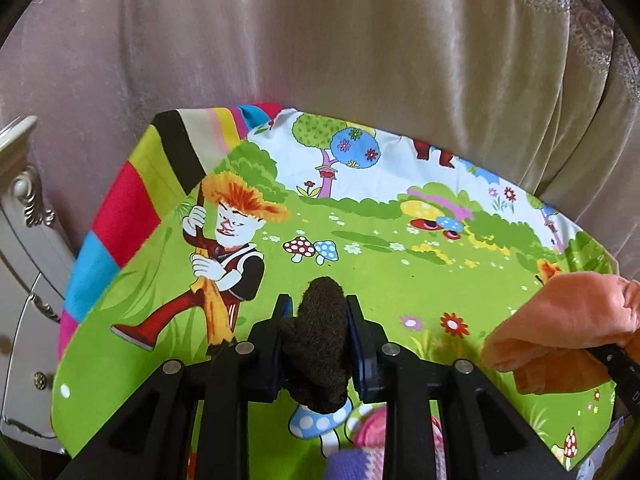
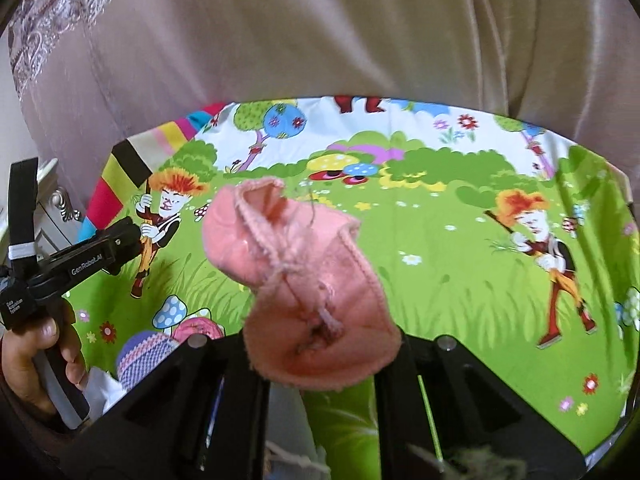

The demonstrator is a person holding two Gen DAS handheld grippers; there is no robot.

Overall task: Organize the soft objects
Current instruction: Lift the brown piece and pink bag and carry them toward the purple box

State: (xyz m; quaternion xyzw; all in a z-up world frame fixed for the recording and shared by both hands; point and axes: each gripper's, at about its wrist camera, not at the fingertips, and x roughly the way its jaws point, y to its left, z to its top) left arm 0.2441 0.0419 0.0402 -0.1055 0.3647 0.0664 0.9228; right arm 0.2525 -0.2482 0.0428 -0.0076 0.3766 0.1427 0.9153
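Left wrist view: the left gripper fills the bottom centre of the frame, its two blue-padded fingers clamped on a dark brown knitted sock. The sock stands upright between the pads, its rounded end rising above the fingertips and its lower end hanging down below them, over a blue spotted mushroom printed on the cloth. At the right edge, an orange-pink cloth item hangs from the black tip of the other gripper.

Right wrist view: the right gripper occupies the bottom centre, its fingers hidden behind a pink knitted item. The jaws are closed together on the pink item's lower edge, and the rest of it bulges up and to the left toward mid-frame, loose threads trailing across it. At the left edge, a person's hand grips the handle of the left gripper.

Both views: a cartoon-printed cloth of green meadow, mushrooms and straw-hatted figures covers the bench. A purple-and-pink knitted item lies on it at lower left of the right wrist view. A beige curtain fills the upper frame, with white carved furniture at the left.
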